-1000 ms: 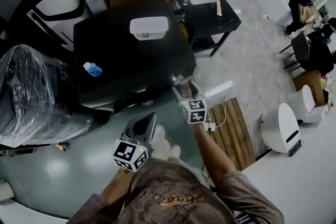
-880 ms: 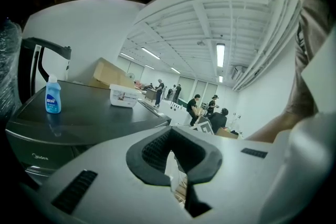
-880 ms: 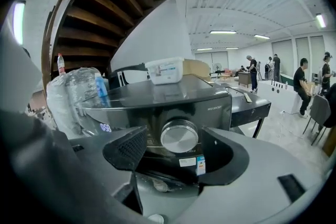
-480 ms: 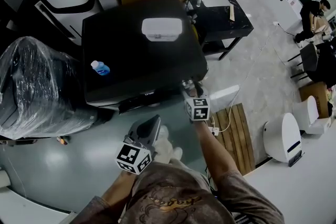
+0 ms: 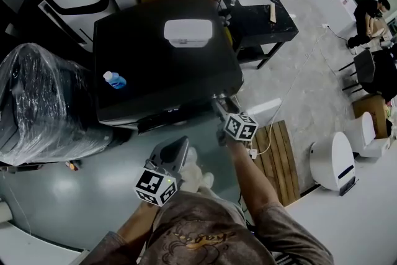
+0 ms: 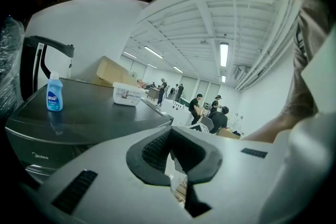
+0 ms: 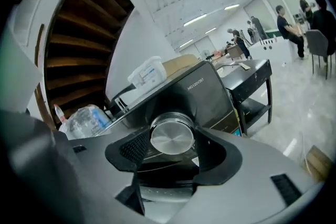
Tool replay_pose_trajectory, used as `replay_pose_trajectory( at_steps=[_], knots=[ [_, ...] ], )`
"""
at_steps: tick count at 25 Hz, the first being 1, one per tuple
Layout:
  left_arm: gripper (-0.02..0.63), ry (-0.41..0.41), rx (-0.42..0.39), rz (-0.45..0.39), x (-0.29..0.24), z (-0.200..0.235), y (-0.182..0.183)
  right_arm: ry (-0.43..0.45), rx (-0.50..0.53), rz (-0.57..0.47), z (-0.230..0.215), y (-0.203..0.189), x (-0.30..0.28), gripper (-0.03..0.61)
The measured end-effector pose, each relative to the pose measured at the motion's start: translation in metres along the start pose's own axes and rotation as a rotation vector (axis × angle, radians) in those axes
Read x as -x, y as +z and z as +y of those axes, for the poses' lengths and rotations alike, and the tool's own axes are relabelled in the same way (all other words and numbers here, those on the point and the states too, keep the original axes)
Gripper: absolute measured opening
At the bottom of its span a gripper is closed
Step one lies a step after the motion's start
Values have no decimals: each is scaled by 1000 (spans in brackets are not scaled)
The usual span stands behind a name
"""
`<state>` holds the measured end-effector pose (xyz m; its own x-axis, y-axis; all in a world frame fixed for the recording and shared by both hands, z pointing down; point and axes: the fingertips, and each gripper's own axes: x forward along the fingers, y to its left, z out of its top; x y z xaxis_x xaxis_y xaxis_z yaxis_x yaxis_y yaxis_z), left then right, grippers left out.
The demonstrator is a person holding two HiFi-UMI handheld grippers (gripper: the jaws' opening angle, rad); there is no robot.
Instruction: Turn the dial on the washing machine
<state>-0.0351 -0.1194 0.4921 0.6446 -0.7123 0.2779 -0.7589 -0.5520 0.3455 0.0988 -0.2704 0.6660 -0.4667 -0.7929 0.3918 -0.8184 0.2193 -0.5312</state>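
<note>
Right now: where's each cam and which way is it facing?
Head view: on the person's head, steeply down onto the washing machine; forearms, left gripper, right gripper show.
Left gripper view: on it, across the machine's top; shut jaws, arm show.
Right gripper view: on it, facing the dial, held between jaws that just closed further.
Shared by head and left: blue bottle, white box.
</note>
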Motion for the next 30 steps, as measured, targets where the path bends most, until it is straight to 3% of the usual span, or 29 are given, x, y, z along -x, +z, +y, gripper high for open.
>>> replay_pose_trajectory(
  at_steps=[12, 15, 19, 25, 30],
  knots=[
    [-8, -3, 5, 2, -5, -1, 2, 85, -418, -93, -6, 4, 2, 262],
    [-8, -2, 5, 1, -4, -2, 3, 97, -474, -115, -8, 4, 3, 262],
    [-8, -3, 1, 2, -3, -3, 2, 99, -421, -106, -7, 5, 3, 262],
    [-8, -7, -2, 5, -1, -1, 0, 52, -244, -64, -6, 8, 7, 264],
    [-8, -18, -4, 4, -3, -6, 0, -14, 10, -12, -4, 7, 12, 290]
  ],
)
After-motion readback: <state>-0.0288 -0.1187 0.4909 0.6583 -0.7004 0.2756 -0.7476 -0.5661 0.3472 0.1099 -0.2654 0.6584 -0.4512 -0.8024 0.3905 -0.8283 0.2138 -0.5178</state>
